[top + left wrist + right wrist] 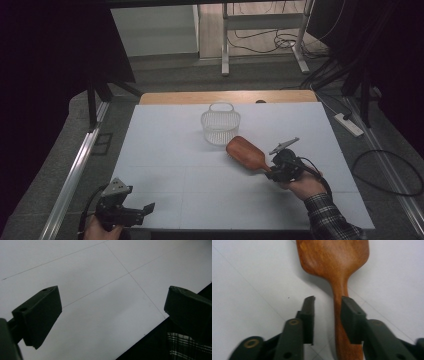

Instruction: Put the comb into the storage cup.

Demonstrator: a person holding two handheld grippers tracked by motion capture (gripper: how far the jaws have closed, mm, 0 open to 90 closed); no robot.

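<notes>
Place: a lab or test room.
Table (165, 165): white sheet ruled into a grid.
Floor (165, 70): grey carpet.
At 12 o'clock: metal desk legs (225, 45), loose cables (270, 42).
At 3 o'clock: power strip (348, 124).

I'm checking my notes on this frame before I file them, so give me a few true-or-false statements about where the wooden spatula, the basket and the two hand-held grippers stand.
1. The wooden spatula lies on the white table, outside the basket. True.
2. The right hand-held gripper is clamped tight on the spatula's handle. False: its jaws stand apart around the handle, with a gap on one side.
3. The left hand-held gripper holds the basket. False: its jaws are open over bare table, near the front edge.
4. The basket stands upright beyond the spatula's blade. True.
</notes>
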